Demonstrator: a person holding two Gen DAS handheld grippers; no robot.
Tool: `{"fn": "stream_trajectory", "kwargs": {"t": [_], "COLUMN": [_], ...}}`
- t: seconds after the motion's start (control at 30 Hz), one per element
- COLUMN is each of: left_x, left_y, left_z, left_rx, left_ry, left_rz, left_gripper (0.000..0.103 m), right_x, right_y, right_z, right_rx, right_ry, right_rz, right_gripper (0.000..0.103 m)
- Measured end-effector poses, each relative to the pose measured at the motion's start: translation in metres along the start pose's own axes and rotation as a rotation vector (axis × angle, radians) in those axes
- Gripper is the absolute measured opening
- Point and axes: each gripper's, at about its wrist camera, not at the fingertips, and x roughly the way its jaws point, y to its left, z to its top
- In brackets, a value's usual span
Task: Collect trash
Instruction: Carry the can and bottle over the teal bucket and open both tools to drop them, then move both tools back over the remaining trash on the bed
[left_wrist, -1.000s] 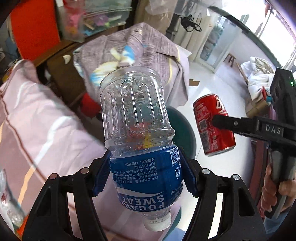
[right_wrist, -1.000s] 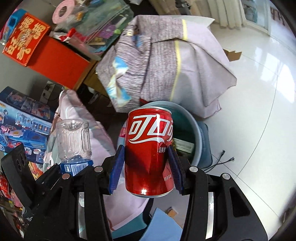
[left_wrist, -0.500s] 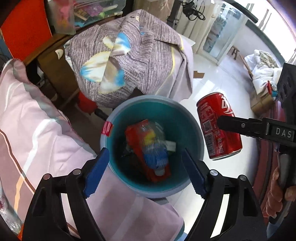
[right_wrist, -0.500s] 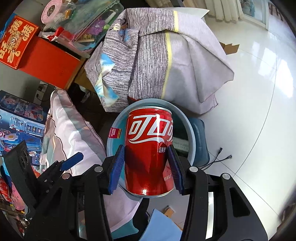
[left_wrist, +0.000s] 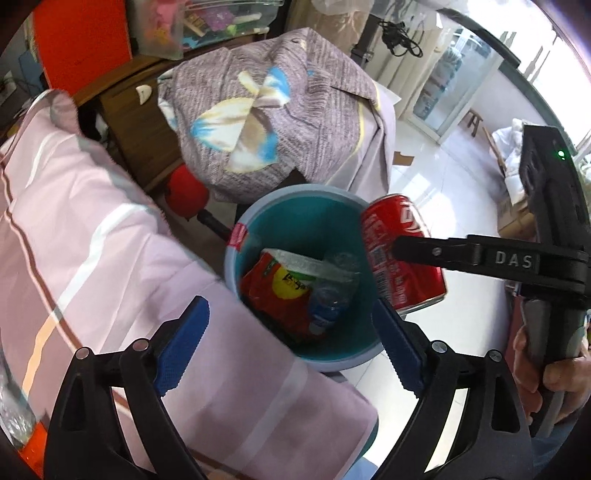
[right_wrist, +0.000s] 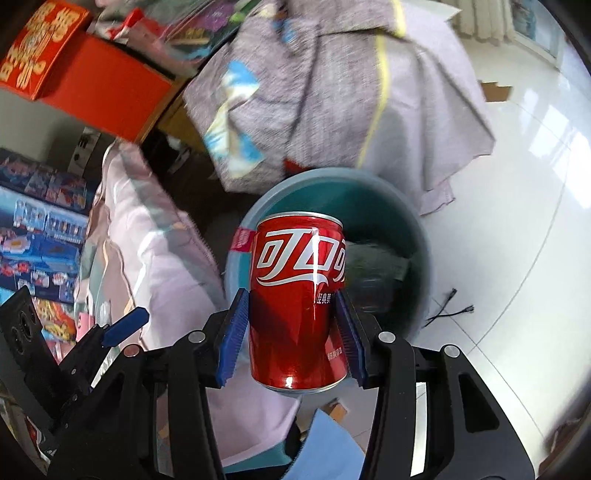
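The left hand-held gripper (left_wrist: 291, 347) is above the blue trash bin (left_wrist: 258, 221), and its jaws are opening with nothing between them. Inside the bin lie a plastic bottle (left_wrist: 330, 295) with a blue label and a red snack bag (left_wrist: 280, 291), side by side. The right hand-held gripper (right_wrist: 293, 332) pinches a red cola can (right_wrist: 297, 306) by its sides with the blue pads; the can stands upright, over the near rim of the bin (right_wrist: 424, 258). A pink striped blanket (left_wrist: 92, 240) lies just beside the bin, and a grey patterned cloth (left_wrist: 277, 110) covers something behind it. The person's hand (left_wrist: 546, 373) holds the handle of the right hand-held gripper.
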Motion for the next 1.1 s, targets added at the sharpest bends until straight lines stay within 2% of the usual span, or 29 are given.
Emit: {"fn": "stream_trajectory", "kwargs": {"t": [0.07, 0.1, 0.13, 0.23, 0.33, 0.7, 0.83, 1.1], "left_x": [-0.003, -0.004, -0.006, -0.010, -0.013, -0.030, -0.042, -0.076], "left_y": [0.006, 0.009, 0.012, 0.019, 0.023, 0.032, 0.040, 0.068], "left_z": [-0.003, -0.004, -0.005, -0.009, -0.012, -0.029, -0.039, -0.069], "left_rx": [-0.017, -0.024, -0.030, -0.046, -0.059, -0.085, -0.103, -0.152], "left_ry": [-0.002, -0.003, -0.004, -0.006, -0.009, -0.029, -0.047, -0.090], "left_rz": [-0.001, -0.001, -0.001, -0.003, -0.012, -0.033, -0.027, -0.002], "left_gripper": [0.090, 0.090, 0.090, 0.090, 0.091, 0.093, 0.093, 0.094], "right_x": [0.008, 0.010, 0.011, 0.007, 0.003, -0.012, -0.012, -0.013], "right_y": [0.012, 0.015, 0.018, 0.026, 0.028, 0.038, 0.051, 0.089], "right_z": [0.000, 0.000, 0.000, -0.001, 0.000, -0.015, -0.023, -0.047], "right_rx": [-0.022, -0.024, -0.029, -0.051, -0.053, -0.059, -0.077, -0.127], "right_ry": [0.023, 0.028, 0.027, 0.007, -0.004, -0.004, 0.004, 0.006], "right_rz": [0.005, 0.006, -0.001, -0.034, -0.057, -0.117, -0.124, -0.113], "right_gripper": [0.049, 0.055, 0.067, 0.068, 0.075, 0.081, 0.086, 0.086]}}
